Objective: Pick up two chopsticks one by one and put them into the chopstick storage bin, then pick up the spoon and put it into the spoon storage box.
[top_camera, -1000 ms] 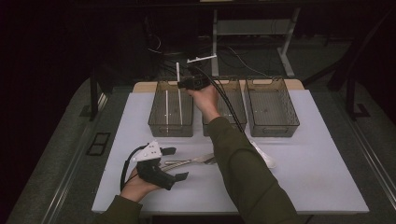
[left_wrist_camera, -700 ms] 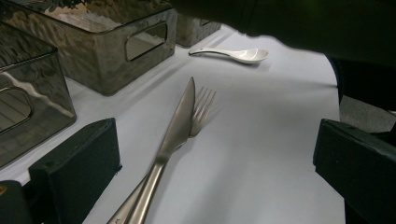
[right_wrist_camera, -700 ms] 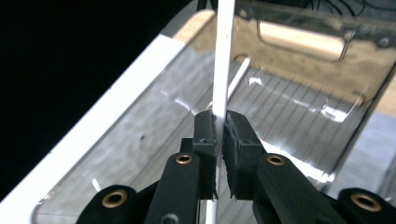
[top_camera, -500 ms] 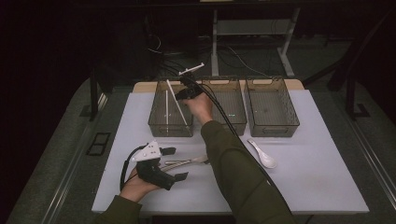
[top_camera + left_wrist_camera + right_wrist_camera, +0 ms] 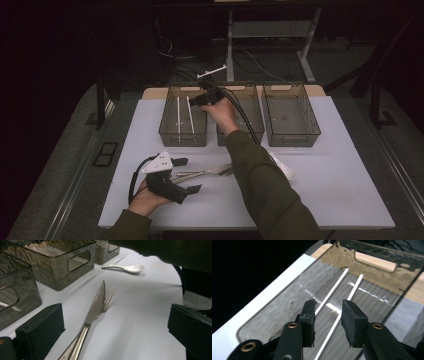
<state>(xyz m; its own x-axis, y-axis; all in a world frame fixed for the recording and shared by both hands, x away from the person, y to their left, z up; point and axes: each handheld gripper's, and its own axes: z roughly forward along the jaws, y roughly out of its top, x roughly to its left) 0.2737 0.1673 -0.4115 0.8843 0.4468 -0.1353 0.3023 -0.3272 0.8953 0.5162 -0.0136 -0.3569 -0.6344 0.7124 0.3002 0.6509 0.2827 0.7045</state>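
Two white sticks lie side by side on the floor of the left clear bin. My right gripper hovers over that bin's right side, pointing down into it. Its jaws have just been opening and stand apart with nothing pressed between them; the nearer stick lies below the gap. My left gripper rests open on the white table near the front left. A knife and a fork lie between its jaws, untouched.
A middle bin and a right bin stand in a row beside the left one. A white spoon lies on the table right of my right forearm. Cables trail from the right gripper over the middle bin.
The white stick my right gripper held upright tipped down into the left bin and now lies beside the other. The right jaws opened. The left hand stayed put.
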